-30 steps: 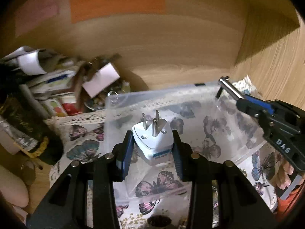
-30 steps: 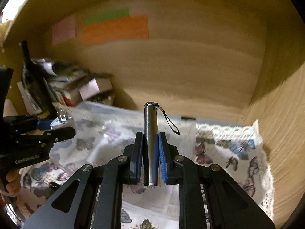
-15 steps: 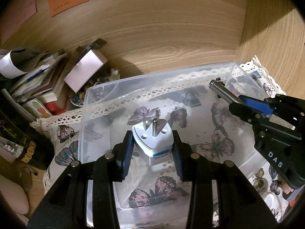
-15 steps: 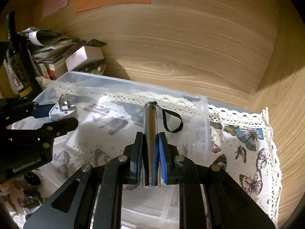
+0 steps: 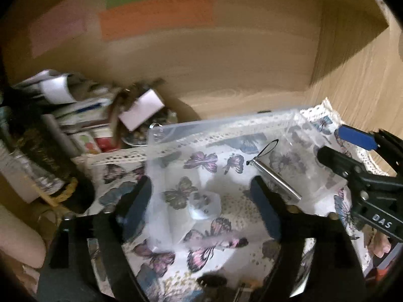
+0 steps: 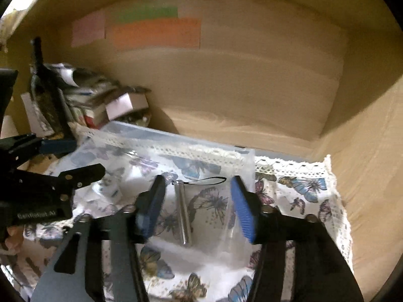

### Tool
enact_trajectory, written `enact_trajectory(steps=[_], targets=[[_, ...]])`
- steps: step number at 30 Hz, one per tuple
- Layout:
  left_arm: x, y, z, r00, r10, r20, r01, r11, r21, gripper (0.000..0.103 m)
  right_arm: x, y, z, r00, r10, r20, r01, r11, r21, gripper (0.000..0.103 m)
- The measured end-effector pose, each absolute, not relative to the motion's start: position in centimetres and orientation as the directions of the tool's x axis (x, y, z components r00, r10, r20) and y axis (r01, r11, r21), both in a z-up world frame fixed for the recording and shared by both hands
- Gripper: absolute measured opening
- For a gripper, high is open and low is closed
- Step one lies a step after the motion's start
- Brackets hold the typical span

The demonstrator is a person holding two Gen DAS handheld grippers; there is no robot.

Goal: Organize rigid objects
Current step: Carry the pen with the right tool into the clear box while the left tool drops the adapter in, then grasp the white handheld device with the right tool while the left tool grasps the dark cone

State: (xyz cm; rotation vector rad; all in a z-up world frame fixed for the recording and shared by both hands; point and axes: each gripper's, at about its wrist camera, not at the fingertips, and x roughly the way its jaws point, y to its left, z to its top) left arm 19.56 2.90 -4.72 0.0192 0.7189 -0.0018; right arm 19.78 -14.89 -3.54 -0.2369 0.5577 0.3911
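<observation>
A white plug adapter (image 5: 201,210), blurred, lies on the floor of the clear plastic bin (image 5: 226,125). My left gripper (image 5: 201,202) hangs over it with its jaws opening wide, pads clear of the adapter. A slim metal tube (image 6: 183,214) with a black cord loop (image 6: 206,181) also lies in the bin (image 6: 176,139). Above it my right gripper (image 6: 197,203) is opening, and its blue pads do not touch the tube. The left wrist view shows the tube (image 5: 275,177) and the right gripper (image 5: 337,148) at the right. The right wrist view shows the adapter (image 6: 110,188) and the left gripper (image 6: 80,158).
The bin stands on a butterfly cloth (image 6: 302,186) with a lace edge, inside a wooden alcove. A heap of boxes, papers and a dark bottle (image 5: 83,125) crowds the left side. Orange, green and pink notes (image 5: 156,15) stick to the back wall. Fingertips (image 5: 380,246) show behind the right gripper.
Both grippers have opened: the adapter left the left jaws and the metal tube left the right jaws, and both now lie in the bin. Both grippers have drawn back.
</observation>
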Motion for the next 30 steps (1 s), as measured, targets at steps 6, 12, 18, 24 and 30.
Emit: enact_trajectory(steps=[6, 12, 18, 24, 30], targets=[[15.5, 4.3, -4.5, 0.782, 0.048, -0.621, -0.012, 0.998, 0.062, 0.098, 15.8, -15.4, -4.3, 0.788, 0.268, -0.554, -0.405, 0.904, -0.138, 0.081], [12.5, 5.2, -6.9, 0.754, 0.038, -0.656, -0.01, 0.999, 0.047, 0.098, 13.1, -15.8, -6.7, 0.768, 0.239, -0.595, -0.364, 0.926, -0.097, 0.082], [9.7, 5.2, -9.4, 0.737, 0.037, -0.674, -0.011, 0.999, 0.042, 0.098, 11.3, -15.7, -9.8, 0.715, 0.222, -0.663, -0.307, 0.952, -0.013, 0.083], [8.6, 5.3, -11.0, 0.713, 0.014, -0.701, 0.005, 1.0, 0.025, 0.098, 11.9, -15.4, -11.9, 0.645, 0.25, -0.722, -0.281, 0.956, 0.08, 0.083], [8.8, 5.3, -11.7, 0.7, -0.011, -0.714, 0.017, 1.0, 0.0, 0.098, 12.3, -14.4, -13.0, 0.598, 0.292, -0.747, -0.316, 0.942, 0.116, 0.073]])
